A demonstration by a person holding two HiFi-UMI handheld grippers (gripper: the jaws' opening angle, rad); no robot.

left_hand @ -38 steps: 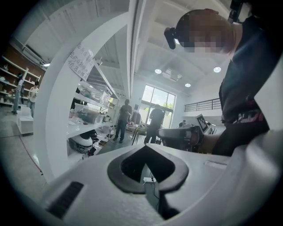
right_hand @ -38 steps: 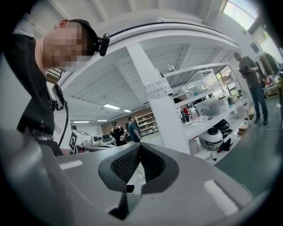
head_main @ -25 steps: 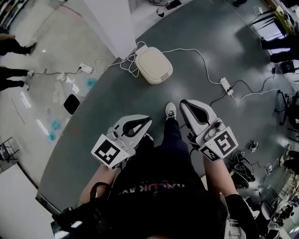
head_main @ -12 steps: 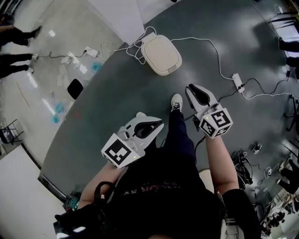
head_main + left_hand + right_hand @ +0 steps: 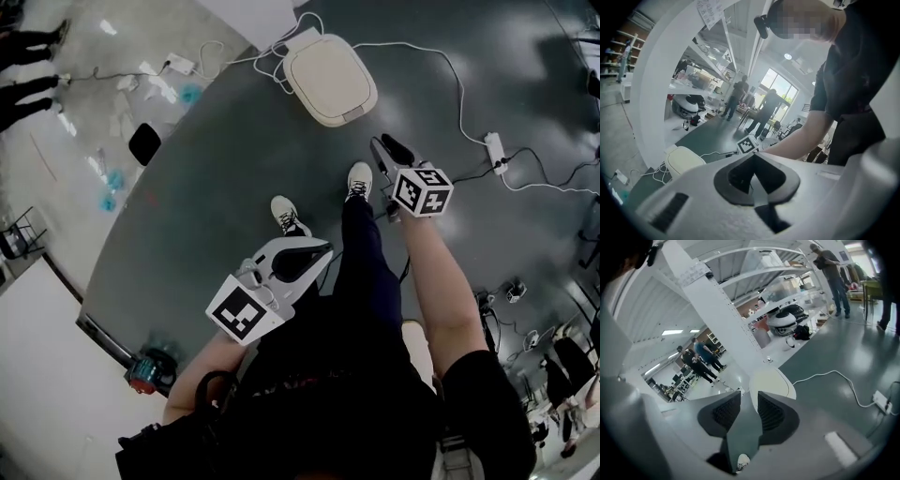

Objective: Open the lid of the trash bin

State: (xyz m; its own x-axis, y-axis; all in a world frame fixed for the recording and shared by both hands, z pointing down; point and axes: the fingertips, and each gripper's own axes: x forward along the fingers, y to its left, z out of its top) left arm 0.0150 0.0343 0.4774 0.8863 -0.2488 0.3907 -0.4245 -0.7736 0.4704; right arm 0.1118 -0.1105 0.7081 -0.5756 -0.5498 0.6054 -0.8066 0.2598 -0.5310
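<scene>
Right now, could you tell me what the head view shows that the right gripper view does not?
Only the head view shows the left claw and a black object on the pale floor. Only the right gripper view shows shelving racks and ceiling lights. Both show the cream trash bin, lid down, a white cable and a power strip.

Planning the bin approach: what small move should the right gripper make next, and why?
Probably bring the right gripper forward and down to the trash bin. Its lid is shut, the gripper is short of it, and its fingers have just been opening with nothing between them.
</scene>
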